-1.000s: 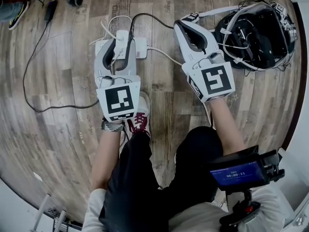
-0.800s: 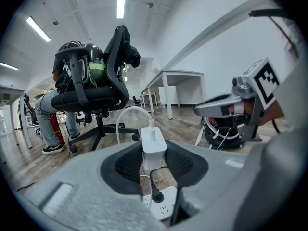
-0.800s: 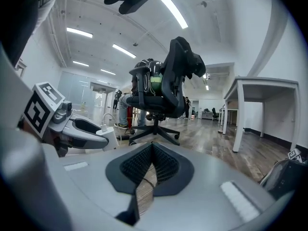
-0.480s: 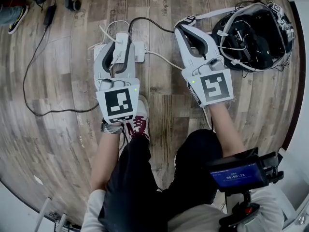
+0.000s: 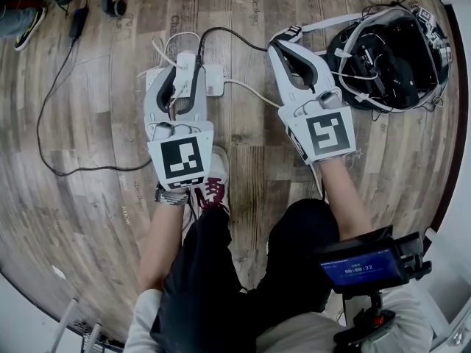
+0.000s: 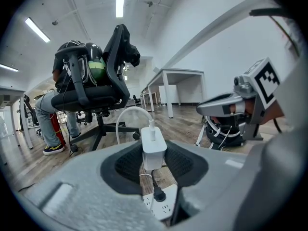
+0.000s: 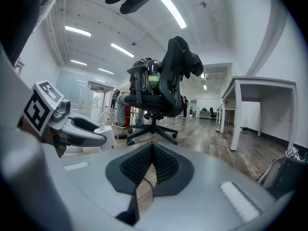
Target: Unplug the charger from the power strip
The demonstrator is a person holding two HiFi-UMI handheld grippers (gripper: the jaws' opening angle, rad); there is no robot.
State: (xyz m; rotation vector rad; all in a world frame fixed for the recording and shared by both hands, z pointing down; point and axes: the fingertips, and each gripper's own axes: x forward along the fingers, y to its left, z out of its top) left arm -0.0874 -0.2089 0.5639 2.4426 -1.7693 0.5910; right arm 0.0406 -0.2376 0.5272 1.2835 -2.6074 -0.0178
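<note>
Two grippers are held low over the wood floor [image 5: 88, 219], both in the upper half of the head view. Your left gripper [image 5: 187, 63] has its jaws clamped on the white charger [image 6: 154, 148]. In the left gripper view the black pads [image 6: 128, 163] press on both of its sides at centre frame. Just below the charger in that view lies the white power strip [image 6: 161, 209], with a black plug [image 6: 158, 194] seated in it. You cannot tell from here whether the charger's prongs sit in a socket. A white cable [image 6: 133, 109] loops up from the charger's top. Your right gripper [image 5: 284, 44] hovers to the right of the strip, near it. Its jaws are pressed together on nothing, as the right gripper view shows. A black bundle of straps and gear [image 5: 390, 46] lies at the upper right.
</note>
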